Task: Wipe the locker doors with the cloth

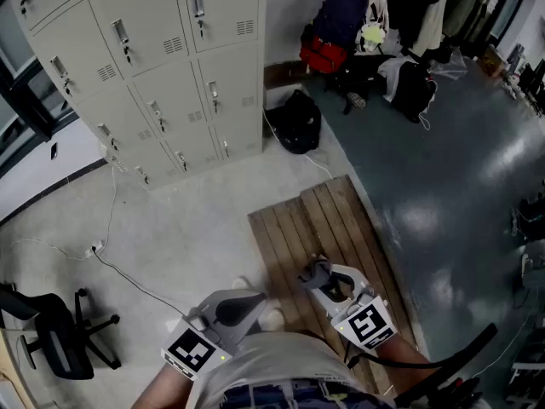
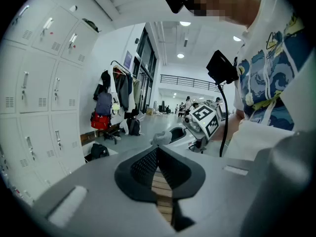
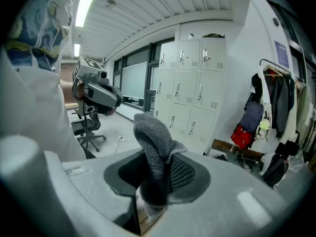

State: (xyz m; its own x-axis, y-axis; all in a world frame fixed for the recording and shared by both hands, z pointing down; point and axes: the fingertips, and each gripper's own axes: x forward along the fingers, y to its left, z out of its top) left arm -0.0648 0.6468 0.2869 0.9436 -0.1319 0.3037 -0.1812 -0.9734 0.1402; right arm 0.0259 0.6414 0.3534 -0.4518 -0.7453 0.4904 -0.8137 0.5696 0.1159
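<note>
i'm holding both grippers over the wooden pallet (image 1: 328,220), with bare floor (image 1: 187,228) lying open between me and the lockers (image 1: 162,66) — every door is sitting shut, hiding what's inside. my right gripper (image 3: 160,174) is pinching the grey cloth (image 3: 150,137), which is sticking up past the jaws; my left gripper (image 2: 158,154) is pressing together on nothing. a black bag (image 1: 296,119) is slumping by the lockers' corner — the office chair (image 1: 55,339) is getting cut off at the edge.

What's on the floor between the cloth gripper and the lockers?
Head view: from the cloth, wooden boards, then pale floor up to the lockers.
</note>
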